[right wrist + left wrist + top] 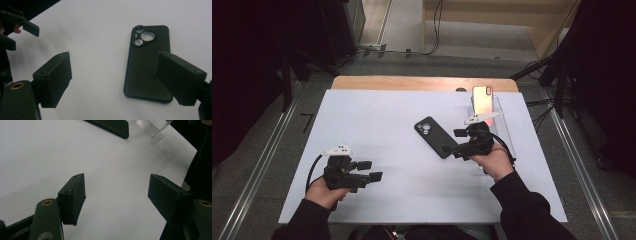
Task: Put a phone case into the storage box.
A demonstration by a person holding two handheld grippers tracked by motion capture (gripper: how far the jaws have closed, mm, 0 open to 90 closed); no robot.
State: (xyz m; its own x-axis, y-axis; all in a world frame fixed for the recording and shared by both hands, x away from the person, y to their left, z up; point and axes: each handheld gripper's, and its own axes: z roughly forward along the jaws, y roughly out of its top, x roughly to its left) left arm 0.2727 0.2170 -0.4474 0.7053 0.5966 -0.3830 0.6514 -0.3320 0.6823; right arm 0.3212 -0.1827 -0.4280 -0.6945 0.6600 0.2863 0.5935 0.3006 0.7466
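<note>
Lying face down on the white desk, camera cluster up, the dark phone sits just ahead of the right tool and is not yet gripped. In the right gripper view the dark phone rests flat with its lower corner passing under the right-hand jaw, while the other jaw stands well off to the side over bare desk; the jaws are parted, with nothing pressed between them, so this right tool is released, not grasping. Beyond the right tool, farther from the person, a second phone with a shiny pinkish back stands upright in a clear stand, which suggests that one phone is already racked and the dark one is the next to go. Judged from that, the work seems roughly midway: the approach to the dark phone is nearly made, but closing on it, lifting it and setting it in the stand all remain. The left tool waits near the person's side, well apart from both phones, its jaws wide and empty over the desk; from the left tool an end of the dark phone and a corner of the clear stand lie far ahead.
</note>
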